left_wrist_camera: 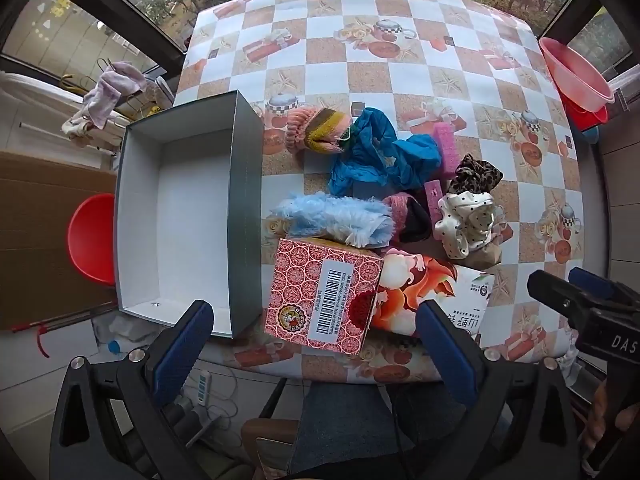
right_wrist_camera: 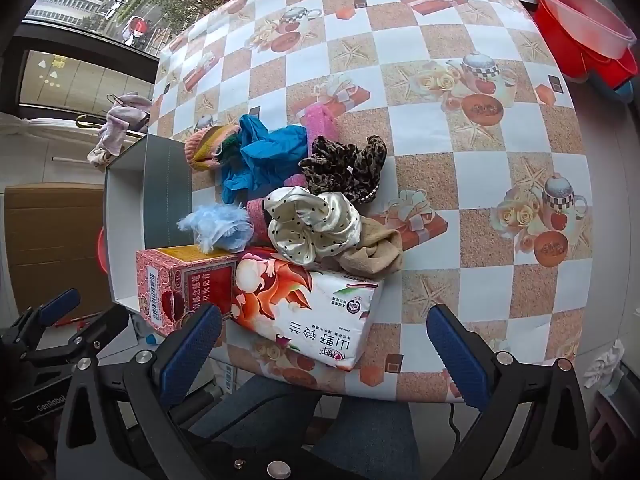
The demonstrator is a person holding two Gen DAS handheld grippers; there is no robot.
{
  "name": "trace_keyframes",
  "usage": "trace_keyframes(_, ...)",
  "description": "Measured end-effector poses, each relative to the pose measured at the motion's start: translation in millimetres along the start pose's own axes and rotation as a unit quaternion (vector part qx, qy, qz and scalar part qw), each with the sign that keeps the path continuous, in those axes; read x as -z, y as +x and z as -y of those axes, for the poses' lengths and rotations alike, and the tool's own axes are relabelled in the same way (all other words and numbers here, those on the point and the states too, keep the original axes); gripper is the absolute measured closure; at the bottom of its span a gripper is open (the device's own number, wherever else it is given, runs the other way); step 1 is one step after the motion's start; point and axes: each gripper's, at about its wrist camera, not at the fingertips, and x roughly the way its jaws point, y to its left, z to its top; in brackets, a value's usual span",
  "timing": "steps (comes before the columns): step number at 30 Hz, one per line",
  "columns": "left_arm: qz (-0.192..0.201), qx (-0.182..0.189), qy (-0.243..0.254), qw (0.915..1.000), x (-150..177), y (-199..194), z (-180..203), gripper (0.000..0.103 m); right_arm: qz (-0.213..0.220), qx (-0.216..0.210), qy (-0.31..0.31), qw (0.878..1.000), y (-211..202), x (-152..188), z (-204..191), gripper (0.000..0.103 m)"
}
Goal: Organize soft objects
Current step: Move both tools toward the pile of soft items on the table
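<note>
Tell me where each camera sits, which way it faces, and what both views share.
Left wrist: on the left gripper, facing down on the open grey box and the pile of soft things; its jaws stand open, the right gripper at the edge.
Right wrist: on the right gripper, angled down at the polka-dot scrunchie; jaws open.
Shared: red carton, tissue pack, blue cloth, checked tablecloth.

The left hand-held gripper (left_wrist_camera: 316, 338) points straight down, jaws wide apart, holding nothing. The right hand-held gripper (right_wrist_camera: 324, 344), at its 3 o'clock, tilts steeply downward, equally spread and empty.
</note>
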Motion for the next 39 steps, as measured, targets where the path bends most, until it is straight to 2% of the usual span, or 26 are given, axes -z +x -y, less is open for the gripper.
trace_keyframes(6, -0.012, 0.014, 0.000, 0.9998, -27, 24, -1, 0.002, -0.007, 0.025, 0.030, 0.999, 13, -4, 11, 0.000)
trace_keyframes(12, -0.018, 0.010, 0.051, 0.9985, -68, 53, 3, 0.002, -0.017, 0.048, 0.070, 0.996, 32, -13, 19, 0.000)
trace_keyframes(16, -0.028, 0.019, 0.075, 0.9966, -85, 65, 7, 0.002, -0.008, 0.095, 0.049, 0.994, 37, -27, 6, 0.000)
trace_keyframes(20, -0.017, 0.021, 0.098, 0.9948, -86, 67, 8, 0.002, 0.029, 0.129, 0.020, 0.991, 24, -35, -14, 0.000)
trace_keyframes(21, 0.008, 0.018, 0.100, 0.9948, -90, 62, 11, 0.002, 0.037, 0.137, 0.015, 0.990, 20, -36, -18, 0.000)
trace_keyframes(27, -0.019, 0.026, 0.111, 0.9933, -85, 77, 12, 0.002, 0.047, 0.184, -0.014, 0.982, 19, -36, -34, 0.000)
trace_keyframes(39, -0.035, 0.033, 0.106, 0.9932, -81, 86, 14, 0.002, 0.026, 0.185, -0.005, 0.982, 24, -26, -25, 0.000)
